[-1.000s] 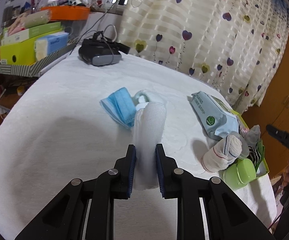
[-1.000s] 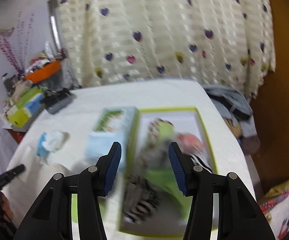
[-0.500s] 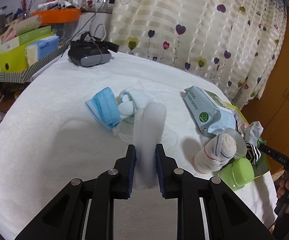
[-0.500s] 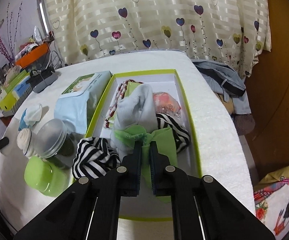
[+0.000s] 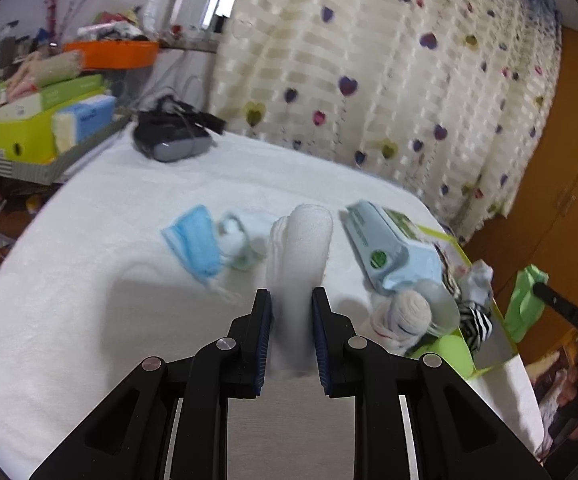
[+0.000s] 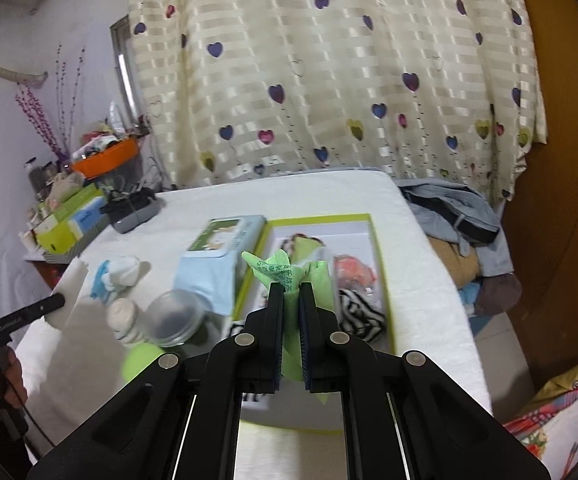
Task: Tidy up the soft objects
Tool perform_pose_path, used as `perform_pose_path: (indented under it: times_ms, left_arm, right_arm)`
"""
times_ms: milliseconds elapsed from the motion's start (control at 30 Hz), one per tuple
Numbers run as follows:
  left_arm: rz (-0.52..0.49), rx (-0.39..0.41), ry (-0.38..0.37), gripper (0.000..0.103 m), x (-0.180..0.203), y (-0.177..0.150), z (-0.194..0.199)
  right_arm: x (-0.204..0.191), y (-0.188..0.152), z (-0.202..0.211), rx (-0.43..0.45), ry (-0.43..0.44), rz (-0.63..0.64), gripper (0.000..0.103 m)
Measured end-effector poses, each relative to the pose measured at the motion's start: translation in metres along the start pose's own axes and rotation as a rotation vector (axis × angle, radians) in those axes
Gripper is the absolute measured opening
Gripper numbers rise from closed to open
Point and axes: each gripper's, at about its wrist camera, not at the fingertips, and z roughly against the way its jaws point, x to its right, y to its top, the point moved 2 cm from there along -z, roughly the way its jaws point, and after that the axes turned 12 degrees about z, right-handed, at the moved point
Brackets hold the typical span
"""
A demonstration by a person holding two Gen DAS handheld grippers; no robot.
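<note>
The left gripper is clamped on a white folded cloth, which stands up between the blue pads and rises beyond the fingertips, off the white tabletop. The right gripper is pinched tight on a green cloth whose crumpled end sticks out just past the tips, above the near part of a lime-rimmed box. Right of the white cloth lie a rolled sock and a wet-wipes pack; left of it a blue face mask. Striped socks lie in the box. Farther back sits a dark headset, then the heart-print curtain.
</note>
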Motion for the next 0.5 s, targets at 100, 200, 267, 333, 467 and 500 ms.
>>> perform_pose_path:
  times_ms: [100,200,267,333,467,500]
  left_arm:
    - [0.030,0.030,0.041,0.019,-0.011,0.006,0.009]
    - [0.032,0.037,0.053,0.019,-0.009,0.006,0.013]
    - [0.015,0.032,0.038,0.019,0.002,0.002,0.016]
    - [-0.012,0.028,0.006,0.019,0.018,-0.004,0.018]
    - [-0.055,0.009,-0.055,0.019,0.048,-0.018,0.019]
    - [-0.063,0.002,-0.066,0.019,0.055,-0.021,0.019]
  right_arm:
    - [-0.005,-0.001,0.000,0.010,0.027,0.002,0.007]
    - [-0.008,-0.002,-0.001,0.018,0.052,0.001,0.007]
    - [-0.011,-0.003,0.001,0.027,0.073,0.004,0.007]
    - [-0.014,-0.004,0.003,0.034,0.089,0.009,0.007]
    - [-0.016,-0.007,0.008,0.047,0.112,0.011,0.007]
    - [-0.016,-0.008,0.009,0.050,0.120,0.010,0.007]
